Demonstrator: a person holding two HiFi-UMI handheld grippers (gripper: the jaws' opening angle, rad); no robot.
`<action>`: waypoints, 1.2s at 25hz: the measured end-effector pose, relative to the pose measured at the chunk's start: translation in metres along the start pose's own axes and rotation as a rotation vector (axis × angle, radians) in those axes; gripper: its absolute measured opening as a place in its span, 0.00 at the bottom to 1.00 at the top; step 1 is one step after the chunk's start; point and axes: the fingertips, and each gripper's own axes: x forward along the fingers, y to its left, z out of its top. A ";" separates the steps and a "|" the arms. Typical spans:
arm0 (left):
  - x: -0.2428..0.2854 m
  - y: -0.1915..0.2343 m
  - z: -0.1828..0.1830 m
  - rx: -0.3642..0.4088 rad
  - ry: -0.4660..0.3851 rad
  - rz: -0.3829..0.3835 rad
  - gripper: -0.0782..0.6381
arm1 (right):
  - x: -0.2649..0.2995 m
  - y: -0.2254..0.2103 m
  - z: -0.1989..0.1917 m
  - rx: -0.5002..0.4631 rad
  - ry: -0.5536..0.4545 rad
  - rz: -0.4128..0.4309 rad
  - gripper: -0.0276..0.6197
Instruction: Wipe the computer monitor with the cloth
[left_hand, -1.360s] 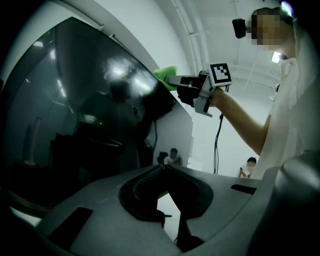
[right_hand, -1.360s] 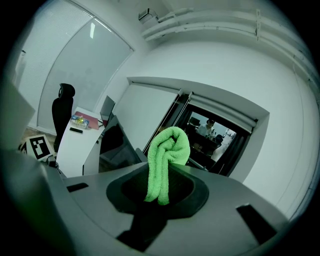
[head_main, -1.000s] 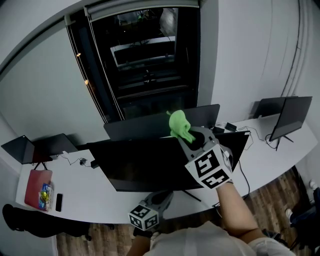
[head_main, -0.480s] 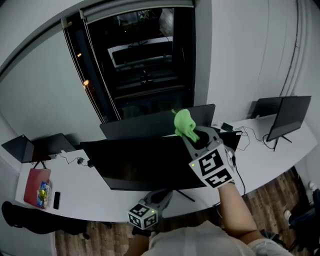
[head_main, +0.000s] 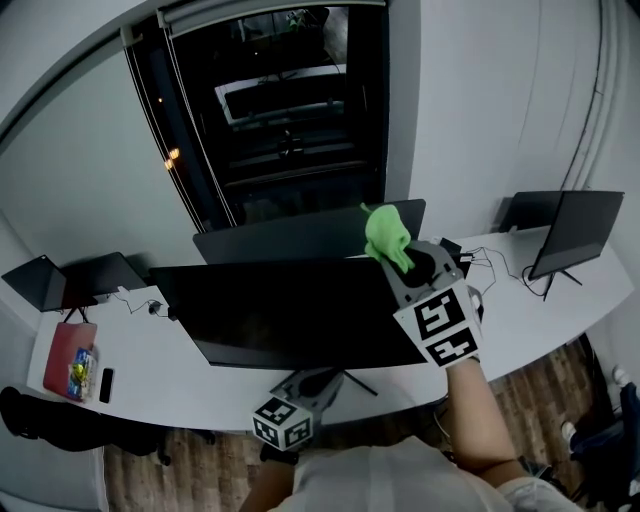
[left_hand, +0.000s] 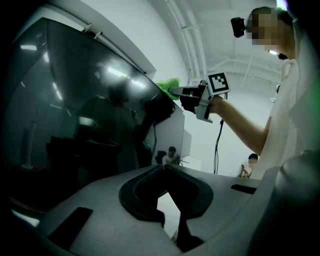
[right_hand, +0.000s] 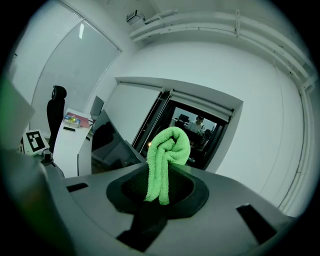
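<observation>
The curved white desk (head_main: 150, 365) carries the dark computer monitor (head_main: 290, 315), whose lower edge hides the tips of the left gripper (head_main: 318, 380), its jaws together and empty. At the monitor's top right edge, the right gripper (head_main: 398, 260) clamps the bunched green cloth (head_main: 385, 232); contact with the screen is unclear.

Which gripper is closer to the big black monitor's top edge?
Right. The right gripper, holding the green cloth, is at the black monitor's top right corner; the left gripper hangs below its bottom edge.
</observation>
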 end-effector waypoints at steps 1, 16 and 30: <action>0.002 -0.002 0.000 0.002 0.001 -0.003 0.14 | -0.002 -0.003 -0.003 0.001 0.003 -0.003 0.15; 0.018 -0.018 -0.002 0.009 -0.001 -0.015 0.14 | -0.027 -0.034 -0.030 0.037 0.025 -0.064 0.15; 0.030 -0.029 -0.001 0.019 0.013 -0.036 0.14 | -0.047 -0.062 -0.053 0.077 0.046 -0.128 0.15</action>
